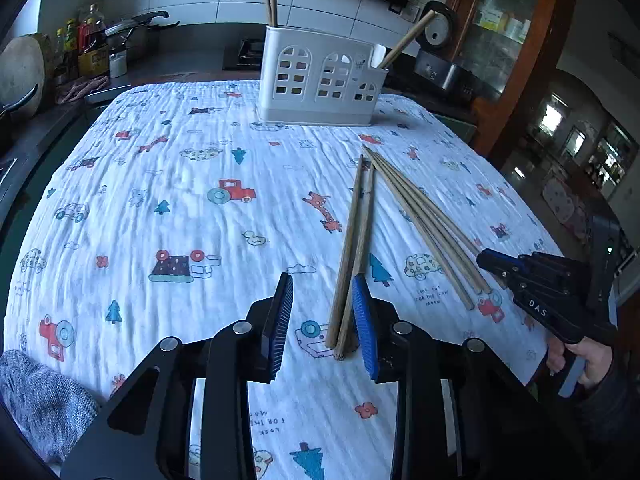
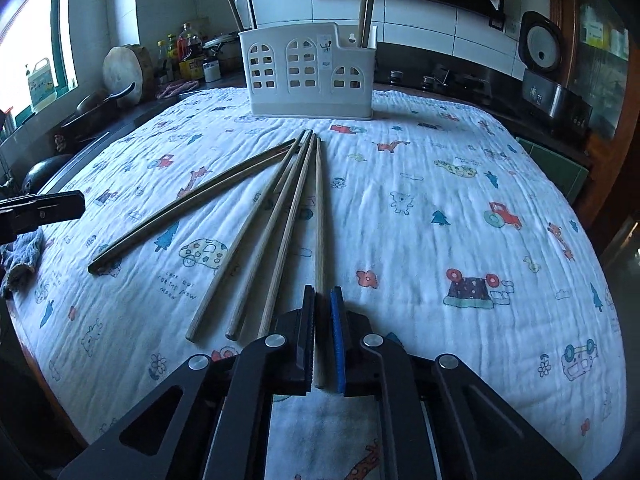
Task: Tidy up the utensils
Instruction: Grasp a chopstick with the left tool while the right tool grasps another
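A white utensil holder (image 1: 320,80) (image 2: 308,76) stands at the far side of the table, with a few chopsticks upright in it. Two dark chopsticks (image 1: 354,248) (image 2: 192,200) lie side by side on the cloth. Their near ends rest between the fingers of my left gripper (image 1: 322,278), close to its right pad; the jaws stand apart and the left pad is clear of them. Three light chopsticks (image 2: 256,236) fan out beside a fourth light chopstick (image 2: 319,220). My right gripper (image 2: 322,289) (image 1: 486,258) is shut on that fourth chopstick's near end, low on the cloth.
A white cloth (image 1: 180,200) printed with cars and animals covers the table. Behind it on the counter stand bottles (image 1: 86,40), a pot and a round chopping block (image 2: 124,68); a rice cooker (image 2: 540,46) is at the back right. A grey knitted fabric (image 1: 40,392) lies at the near left.
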### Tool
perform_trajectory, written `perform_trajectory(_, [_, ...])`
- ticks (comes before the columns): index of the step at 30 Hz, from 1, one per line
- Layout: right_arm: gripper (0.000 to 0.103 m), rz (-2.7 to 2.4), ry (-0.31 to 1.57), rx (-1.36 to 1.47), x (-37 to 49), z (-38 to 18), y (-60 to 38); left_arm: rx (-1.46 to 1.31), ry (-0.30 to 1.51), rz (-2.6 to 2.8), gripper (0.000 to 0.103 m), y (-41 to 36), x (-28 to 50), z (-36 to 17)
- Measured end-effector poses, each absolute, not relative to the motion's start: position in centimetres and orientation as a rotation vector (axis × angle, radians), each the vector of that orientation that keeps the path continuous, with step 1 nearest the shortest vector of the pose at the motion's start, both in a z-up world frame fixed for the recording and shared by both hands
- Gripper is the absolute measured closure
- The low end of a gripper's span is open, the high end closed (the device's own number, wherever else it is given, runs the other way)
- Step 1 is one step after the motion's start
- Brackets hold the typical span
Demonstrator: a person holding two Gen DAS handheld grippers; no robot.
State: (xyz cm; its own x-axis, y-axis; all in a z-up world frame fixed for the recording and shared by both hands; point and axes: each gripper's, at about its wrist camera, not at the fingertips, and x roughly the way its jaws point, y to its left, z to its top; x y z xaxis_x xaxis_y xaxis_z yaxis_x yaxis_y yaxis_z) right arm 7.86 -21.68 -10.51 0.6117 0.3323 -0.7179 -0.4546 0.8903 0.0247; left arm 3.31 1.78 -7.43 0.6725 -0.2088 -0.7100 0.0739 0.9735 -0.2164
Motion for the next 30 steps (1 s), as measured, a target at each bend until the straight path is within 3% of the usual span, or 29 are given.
perform_trajectory(11, [0.096, 0.453, 0.795, -0.148, 7.6, -10.4, -22.5, -0.099, 0.898, -0.208, 0.089, -0.6, 6.4, -9.5])
perform_trajectory(30, [0.096, 0.45, 0.799, -0.141, 7.3, -10.5, -23.1, -0.041, 0.932, -0.221, 0.09, -1.4, 7.5, -10.4])
